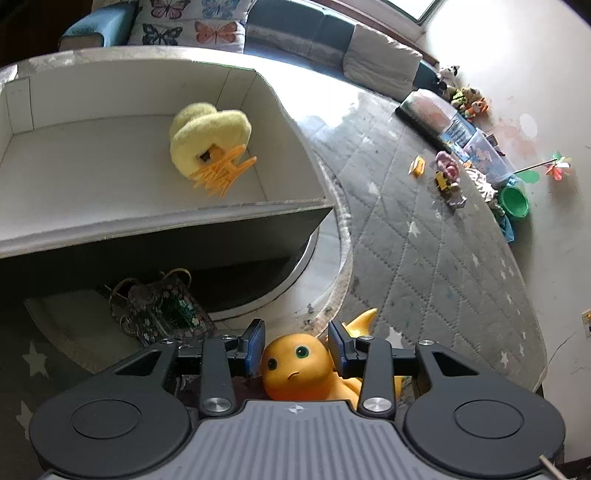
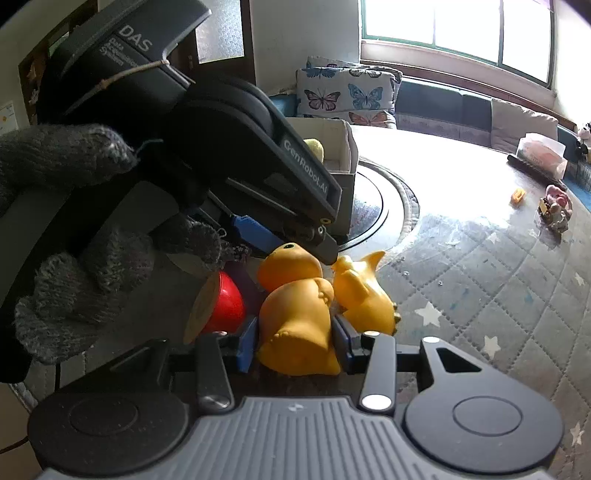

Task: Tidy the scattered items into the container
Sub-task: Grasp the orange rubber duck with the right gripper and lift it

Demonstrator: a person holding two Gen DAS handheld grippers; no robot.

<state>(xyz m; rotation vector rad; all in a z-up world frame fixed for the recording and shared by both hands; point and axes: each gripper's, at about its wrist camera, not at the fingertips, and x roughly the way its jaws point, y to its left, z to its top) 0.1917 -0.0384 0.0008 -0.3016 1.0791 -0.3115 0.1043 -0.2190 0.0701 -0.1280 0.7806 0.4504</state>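
I am seeing daylight pouring through a wide window (image 2: 458, 27) and glaring off a pale floor (image 1: 528, 66). A grey quilted rug (image 1: 436, 236) with white stars is lying there, and butterfly cushions (image 2: 343, 92) are sitting on a long blue sofa (image 2: 443, 101) under it.
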